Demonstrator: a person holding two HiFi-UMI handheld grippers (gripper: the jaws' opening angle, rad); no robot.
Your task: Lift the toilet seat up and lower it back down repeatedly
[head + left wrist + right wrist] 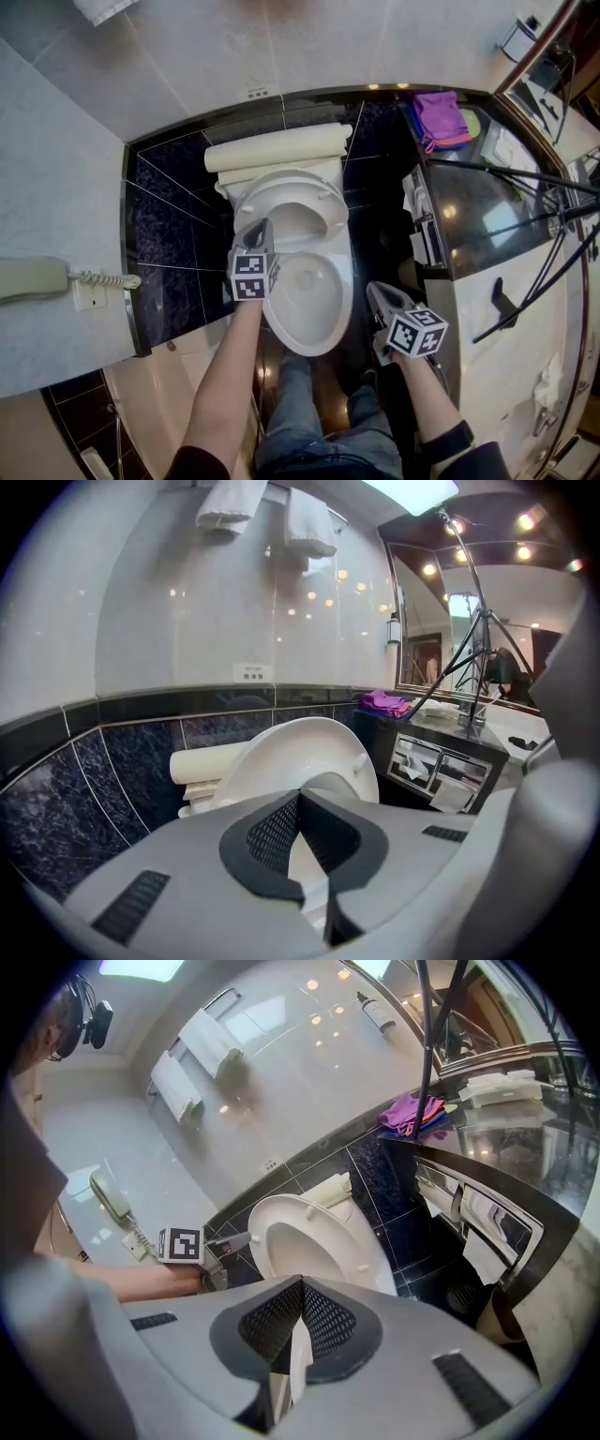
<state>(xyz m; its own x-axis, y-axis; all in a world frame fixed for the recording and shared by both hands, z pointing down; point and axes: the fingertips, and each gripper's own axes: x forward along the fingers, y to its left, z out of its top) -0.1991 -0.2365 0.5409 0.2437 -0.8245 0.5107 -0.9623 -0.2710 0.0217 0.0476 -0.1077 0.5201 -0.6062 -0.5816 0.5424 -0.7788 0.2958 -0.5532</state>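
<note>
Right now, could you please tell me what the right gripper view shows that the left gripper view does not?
Only the right gripper view shows the left gripper with its marker cube, its tip at the rim of the raised toilet seat, the forearm behind it, and the wall phone. Only the left gripper view shows the dark object on the white counter. Both show the raised seat, the hanging towels, the purple cloth on the counter corner and the paper holders in the counter front.

The glossy black vanity surface [473, 211] carries a folded purple cloth [439, 114] at its far end. The white ceramic toilet [323, 330] stands on the dark polished floor [364, 239].
</note>
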